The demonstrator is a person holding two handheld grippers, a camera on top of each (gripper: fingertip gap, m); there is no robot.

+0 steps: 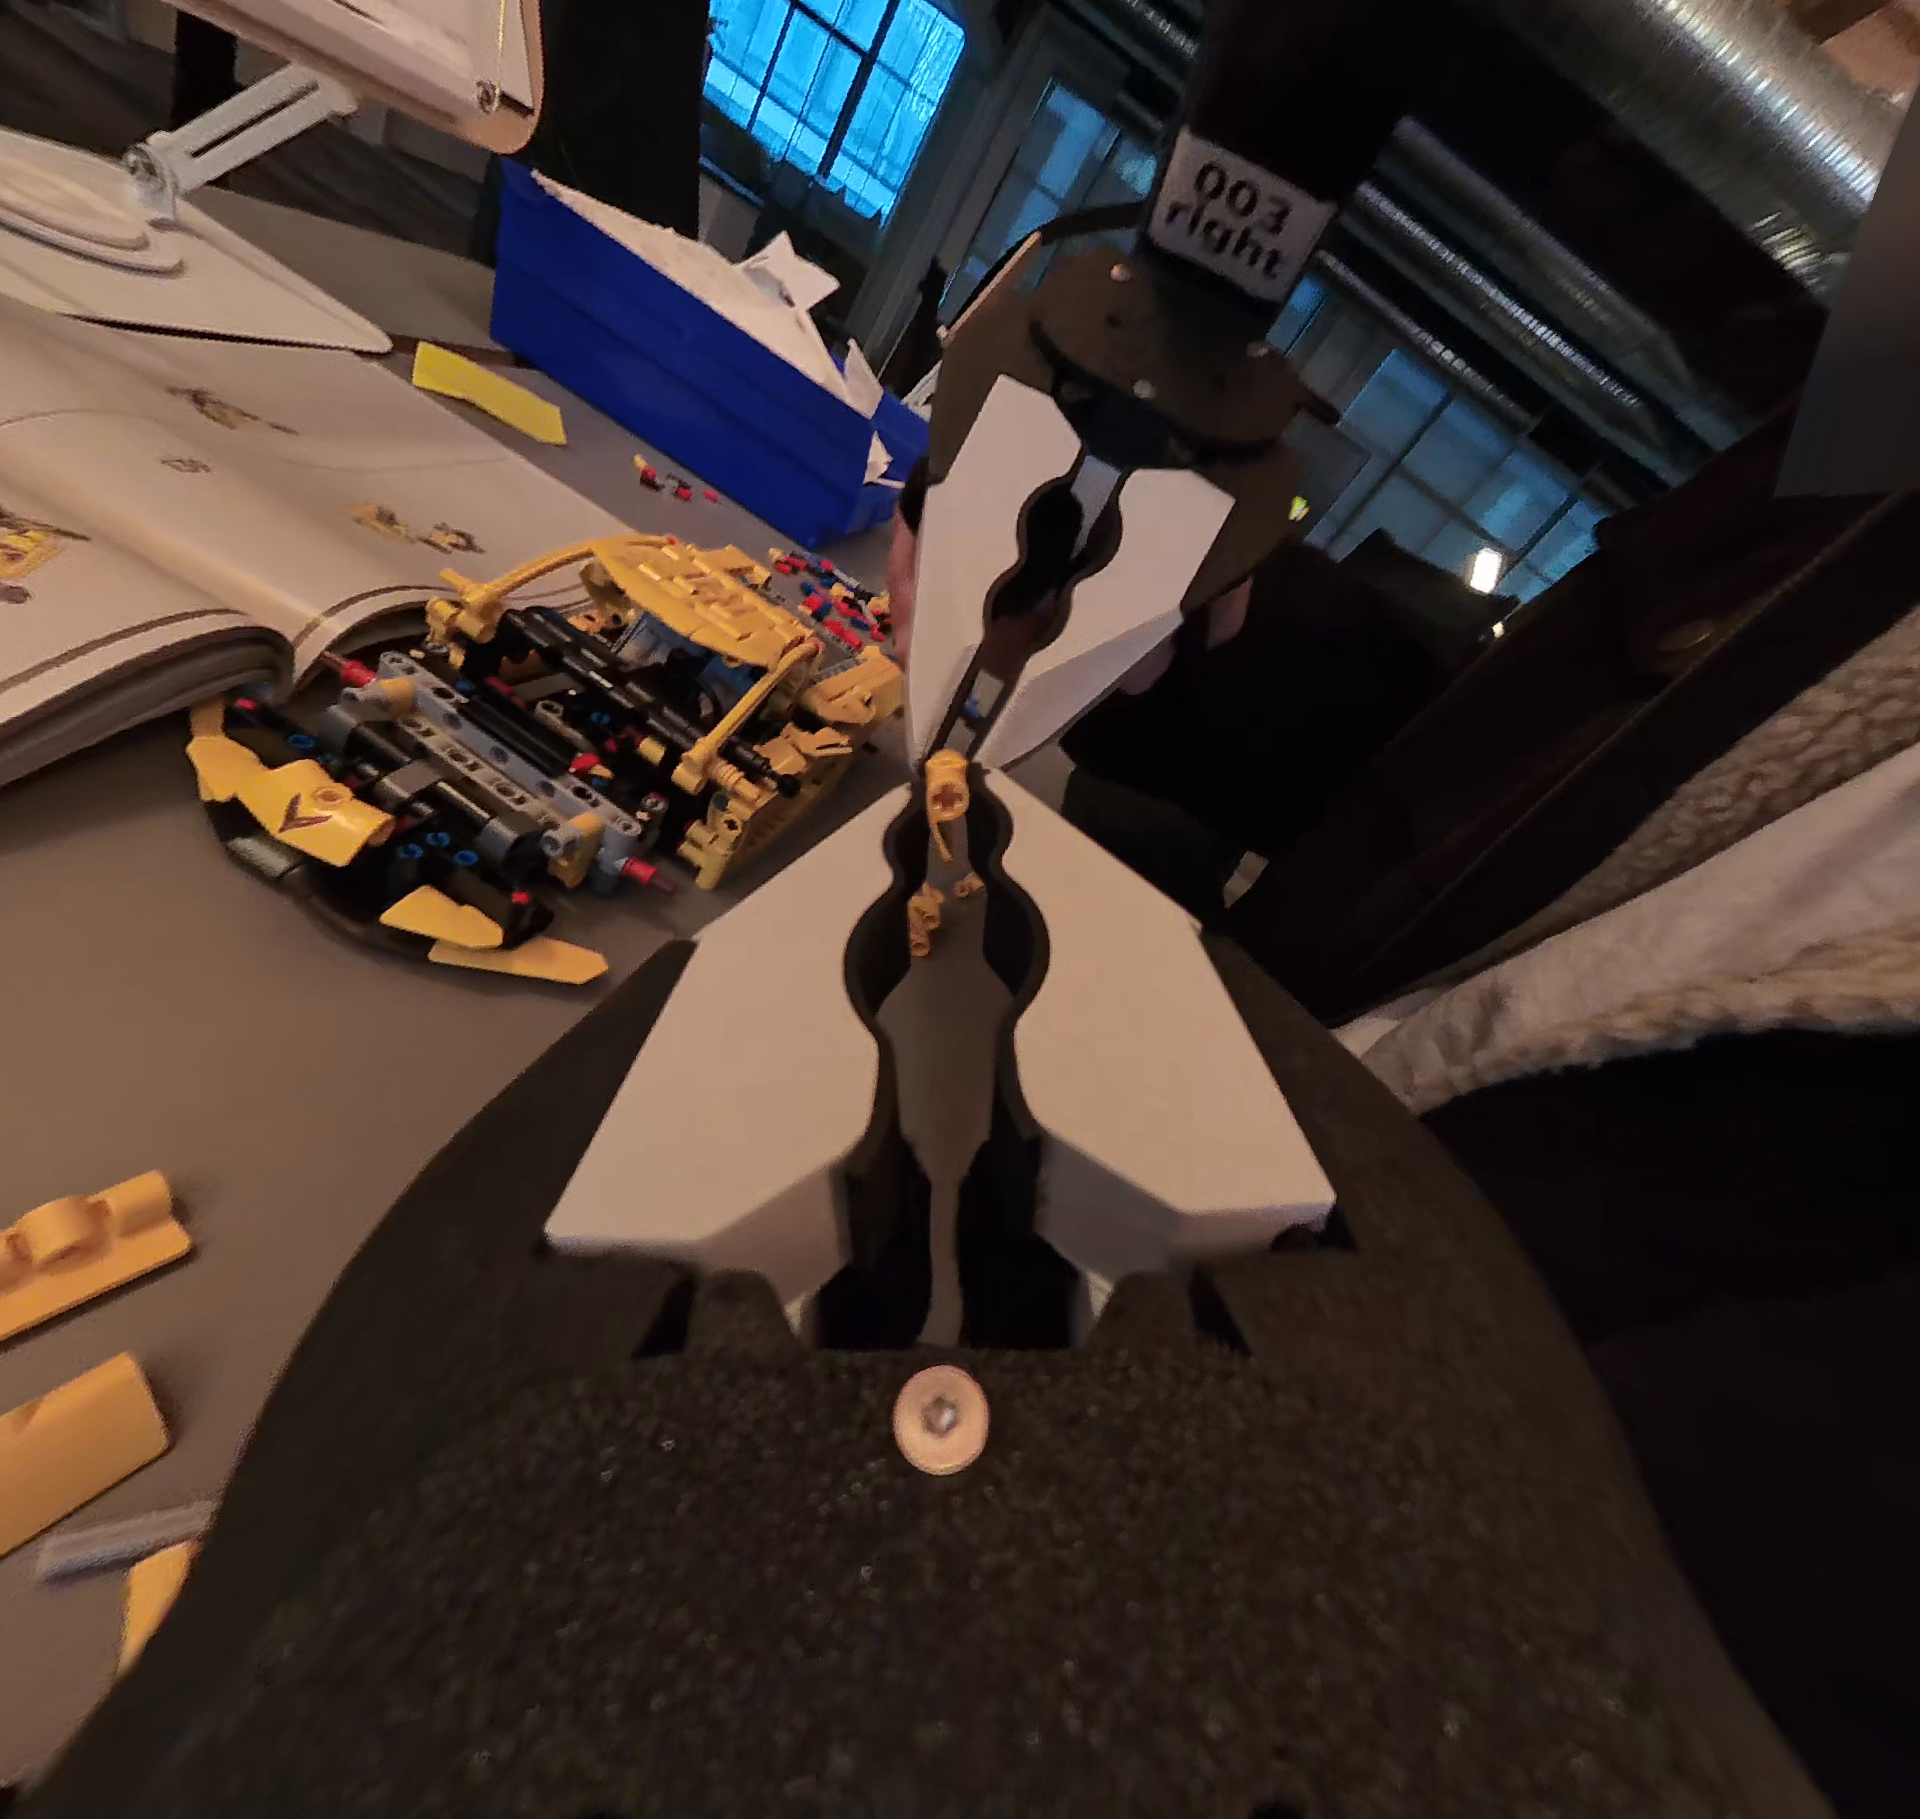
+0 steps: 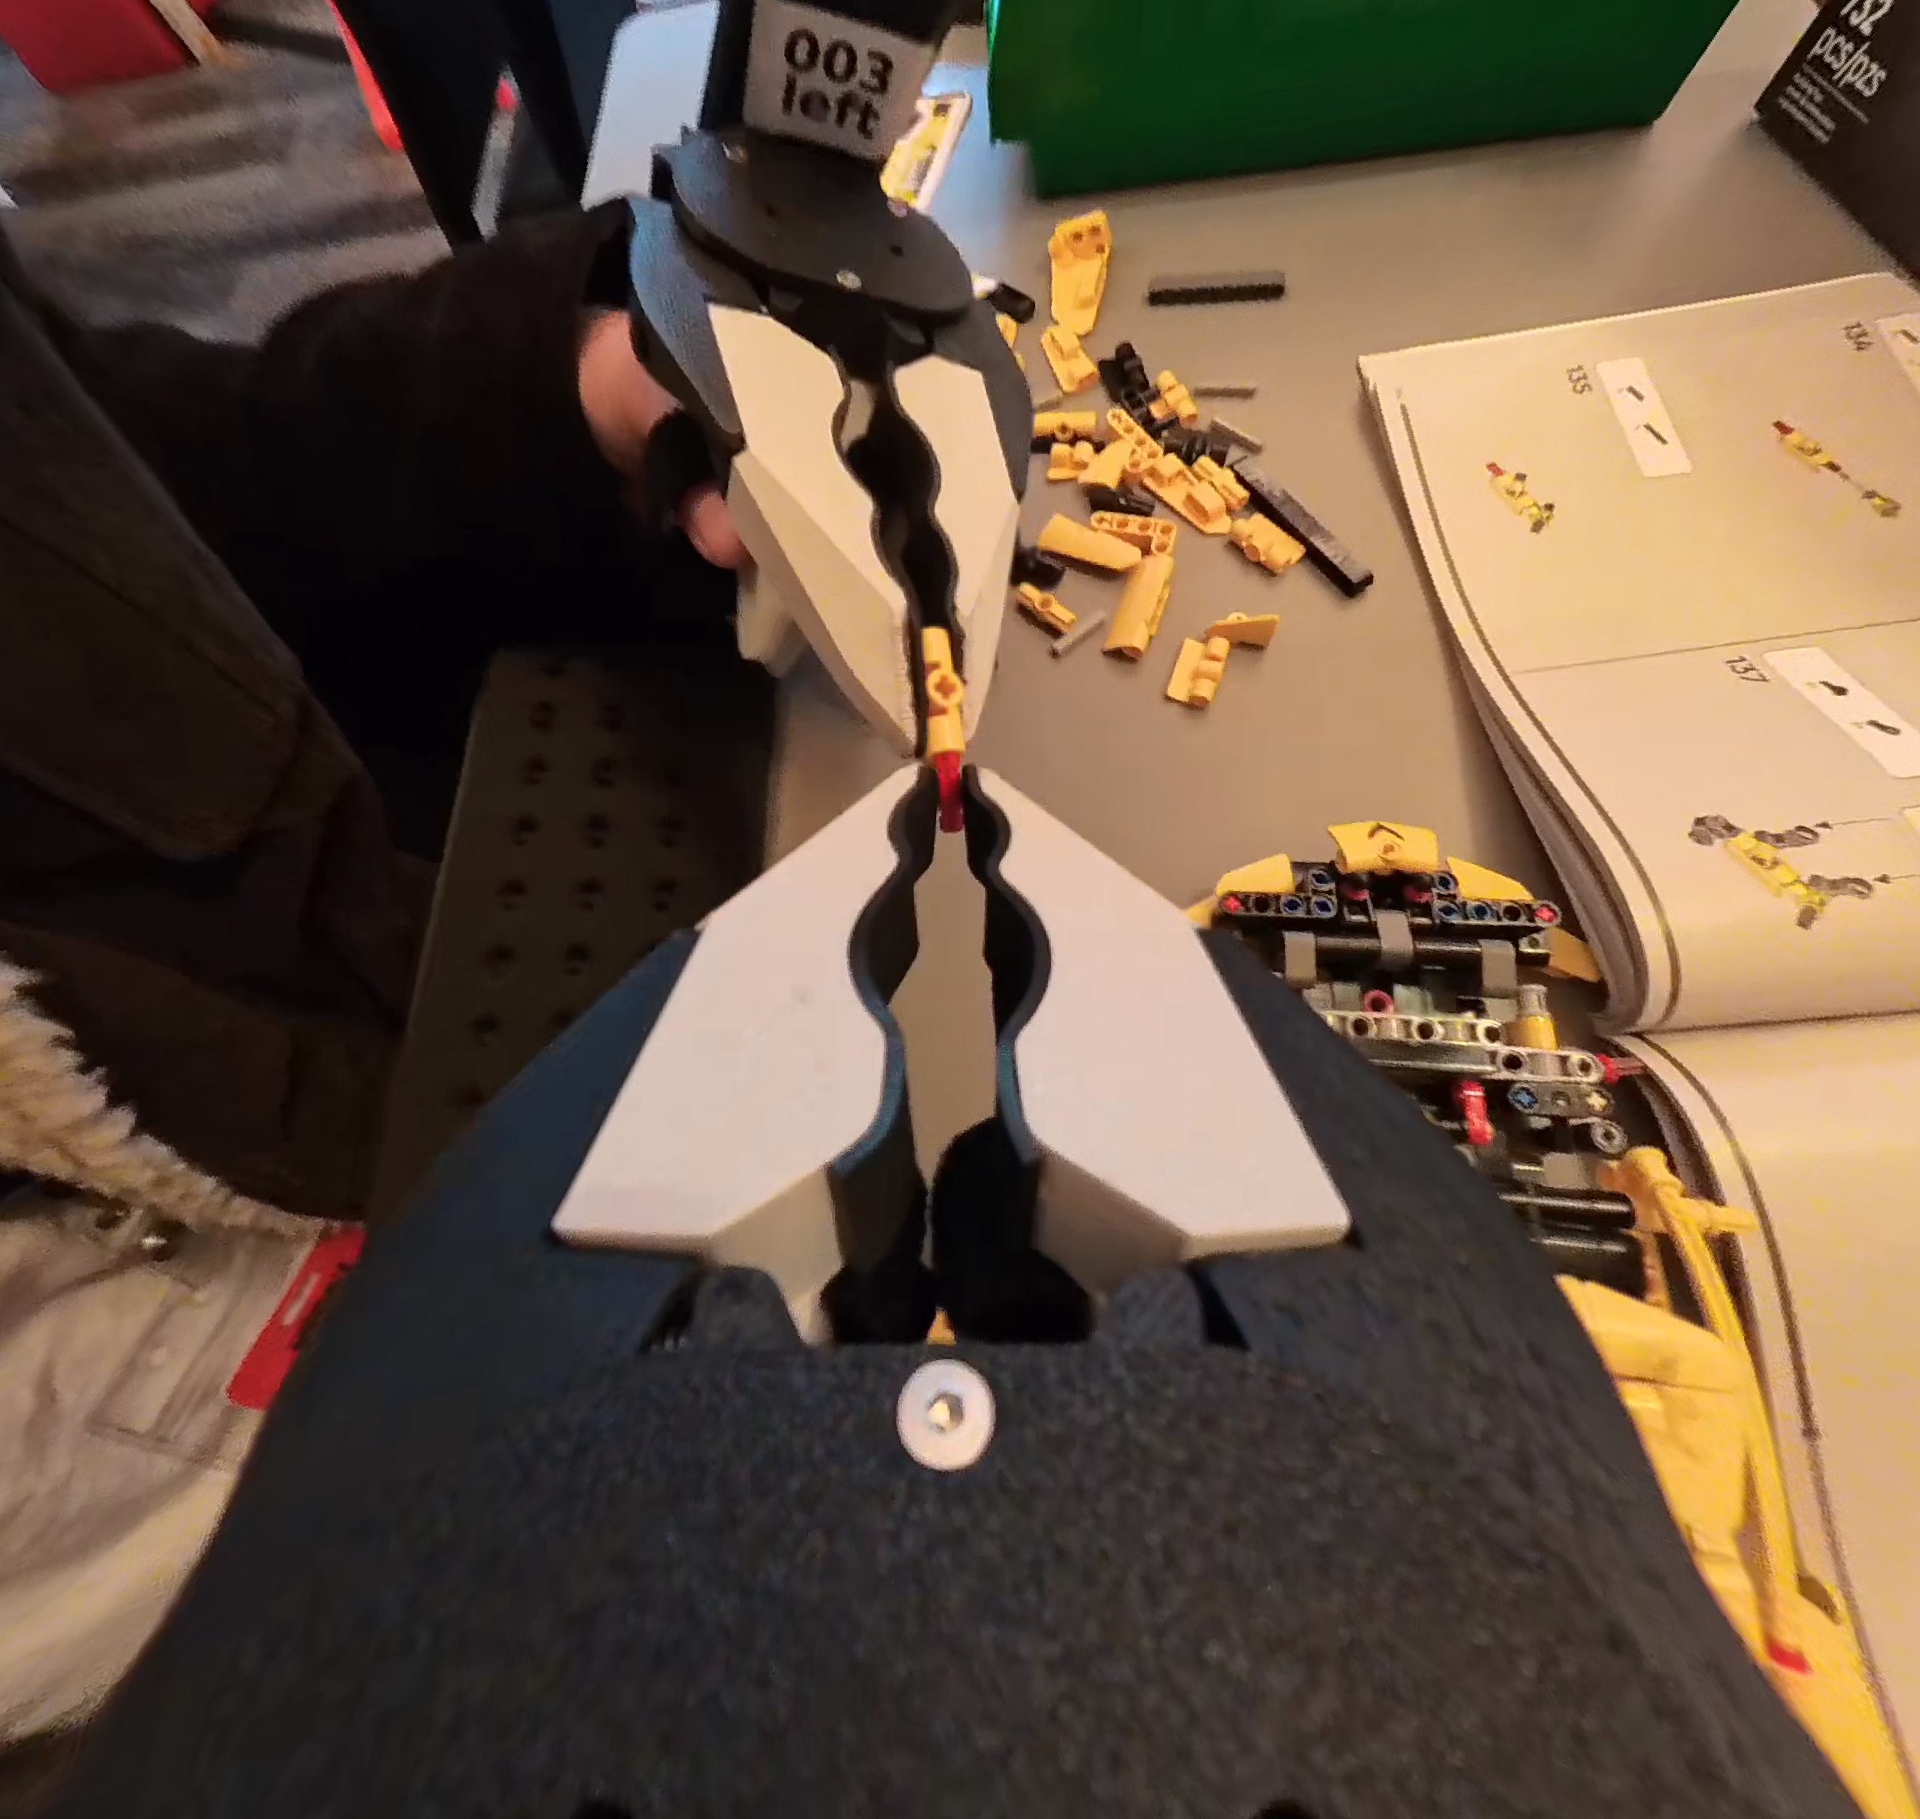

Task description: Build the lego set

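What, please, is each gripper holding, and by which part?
Left gripper pinches the small yellow connector by its body; right gripper holds the red pin by its end.

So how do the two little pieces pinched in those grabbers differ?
The yellow connector, held by the left gripper, is yellow and the bigger of the two; the red pin, in the right gripper, is red and slimmer. Both are held above the table, tip to tip.
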